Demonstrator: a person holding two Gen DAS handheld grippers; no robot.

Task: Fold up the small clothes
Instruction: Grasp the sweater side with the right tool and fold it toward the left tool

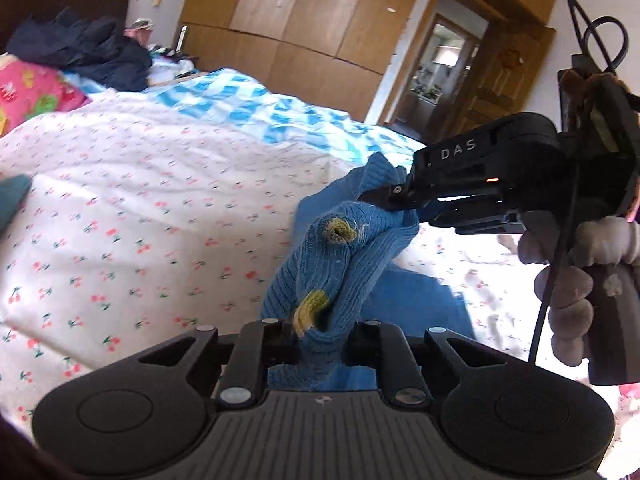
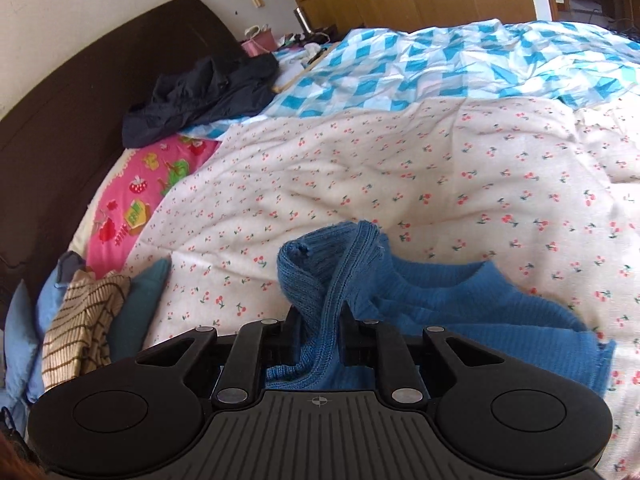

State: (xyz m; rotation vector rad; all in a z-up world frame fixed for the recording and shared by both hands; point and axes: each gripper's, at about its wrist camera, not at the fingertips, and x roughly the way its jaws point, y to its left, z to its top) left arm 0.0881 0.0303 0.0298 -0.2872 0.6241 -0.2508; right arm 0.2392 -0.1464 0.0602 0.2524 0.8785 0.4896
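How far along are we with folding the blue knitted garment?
Early. Done: a small stack of clothes sits at the bed's edge. In hand: the left hand-held gripper and right hand-held gripper are each shut on a bunched part of the blue ribbed-knit garment with yellow-green trim, lifting it off the cherry-print quilt. Left: spread it flat, fold it and add it to the stack.

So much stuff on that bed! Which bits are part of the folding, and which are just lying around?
In the job:
- blue knit
- left tool, shut on it
- right tool, shut on it
- cherry-print cover, the work surface

Lying about:
- dark clothes
- pink pillow
- checked quilt
- striped top
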